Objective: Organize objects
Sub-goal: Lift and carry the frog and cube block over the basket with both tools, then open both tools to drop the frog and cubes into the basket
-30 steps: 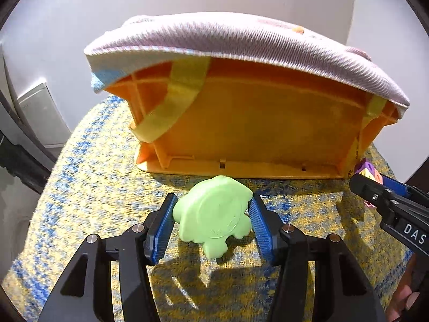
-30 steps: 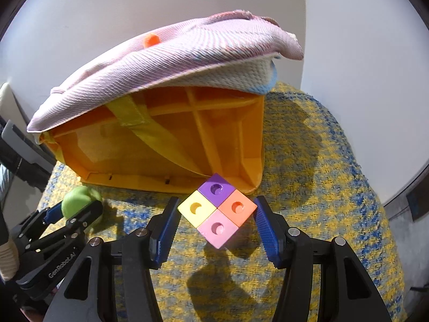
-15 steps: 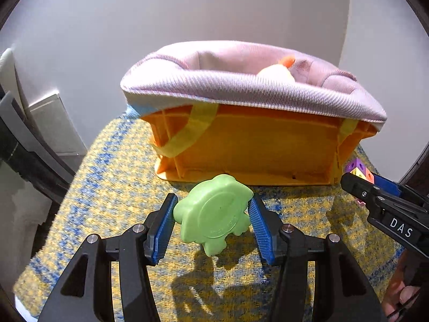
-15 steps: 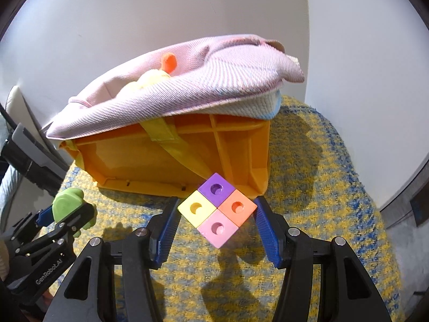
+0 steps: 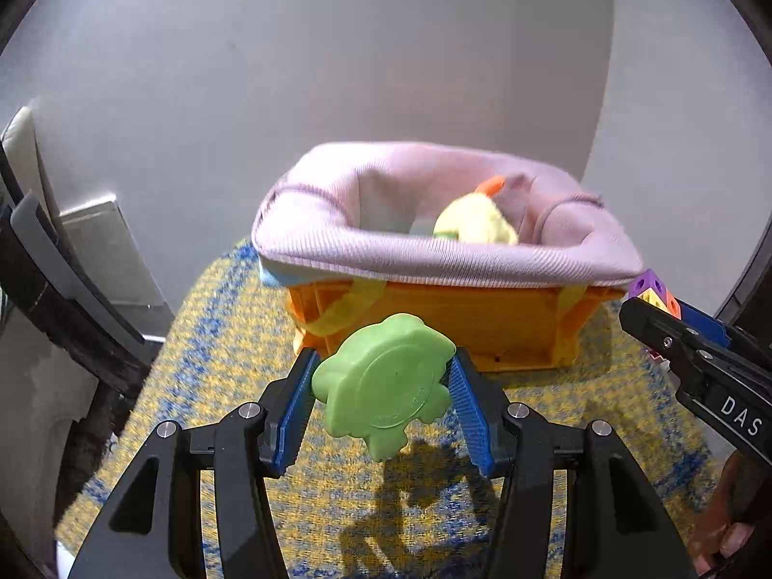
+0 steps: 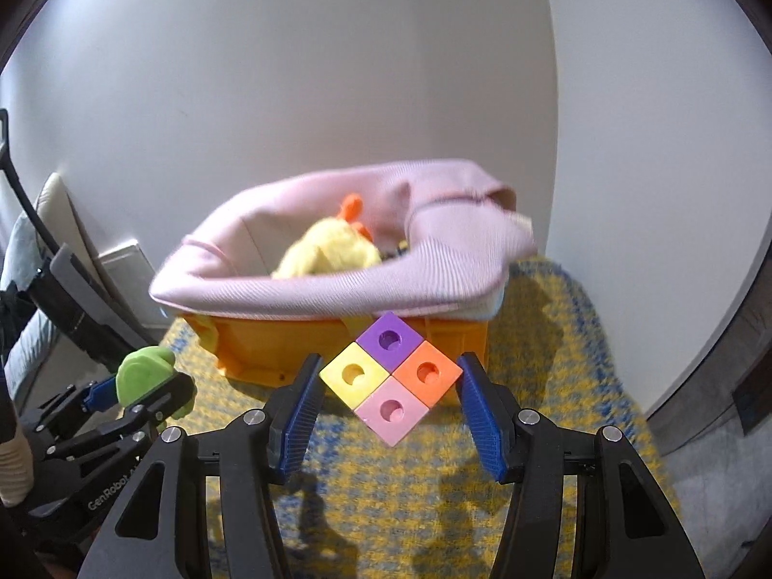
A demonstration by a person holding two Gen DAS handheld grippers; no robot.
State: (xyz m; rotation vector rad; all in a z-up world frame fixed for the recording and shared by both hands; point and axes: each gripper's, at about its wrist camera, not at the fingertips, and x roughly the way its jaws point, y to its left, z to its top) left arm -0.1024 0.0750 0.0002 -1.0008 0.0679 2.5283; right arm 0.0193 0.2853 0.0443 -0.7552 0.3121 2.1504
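Note:
My left gripper (image 5: 381, 386) is shut on a flat green toy (image 5: 386, 381) and holds it above the yellow-blue woven surface, in front of an orange basket (image 5: 482, 323) lined with pink cloth (image 5: 386, 251). My right gripper (image 6: 388, 386) is shut on a block of four coloured cubes (image 6: 390, 376), purple, yellow, orange and pink, held in front of the same basket (image 6: 299, 342). A yellow plush toy (image 6: 328, 251) with an orange part lies inside the basket. The left gripper with the green toy (image 6: 144, 376) shows at the left of the right wrist view.
The woven yellow-blue cover (image 5: 217, 362) ends in edges at left and right. A white wall stands close behind the basket. Dark furniture (image 5: 53, 284) and a white panel (image 5: 101, 241) are at the far left. The right gripper (image 5: 699, 362) shows at the right edge of the left wrist view.
Both grippers have risen with their toys. The basket now sits lower in both views and its inside, with the yellow plush toy, has come into sight.

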